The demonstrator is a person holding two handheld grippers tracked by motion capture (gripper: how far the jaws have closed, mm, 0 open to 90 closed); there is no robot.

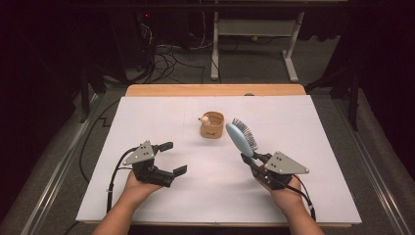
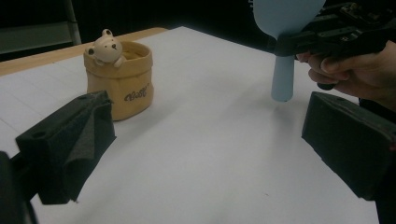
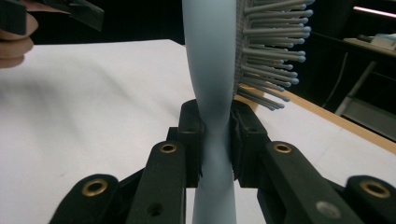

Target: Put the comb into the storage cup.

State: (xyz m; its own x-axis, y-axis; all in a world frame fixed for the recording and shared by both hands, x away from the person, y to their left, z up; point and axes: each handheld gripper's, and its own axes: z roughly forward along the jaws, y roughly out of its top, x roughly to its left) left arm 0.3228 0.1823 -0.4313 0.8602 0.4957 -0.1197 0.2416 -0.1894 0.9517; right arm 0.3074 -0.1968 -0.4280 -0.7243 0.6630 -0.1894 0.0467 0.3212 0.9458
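Pale blue hairbrush [image 1: 241, 137] clamped in right gripper [image 1: 255, 161], lifted off white table [image 1: 161, 117].

High view: brush tilted up and leftward over the table, bristles facing away to the right, head just beside tan fabric pouch [image 1: 212, 125] with small bear figure [image 1: 205, 119] on its rim; left gripper [image 1: 172, 157] with jaws spread wide, nothing between them, well apart from the brush. Left gripper view: brush handle [image 2: 283, 79] hanging free below the right gripper's jaws, round end above the table; dark lettering on the pouch, unreadable. Right gripper view: narrow neck of the brush pinched between both pads [image 3: 194, 140], smooth back to the left, grey ball-tipped bristles [image 3: 271, 51] fanned to the right.
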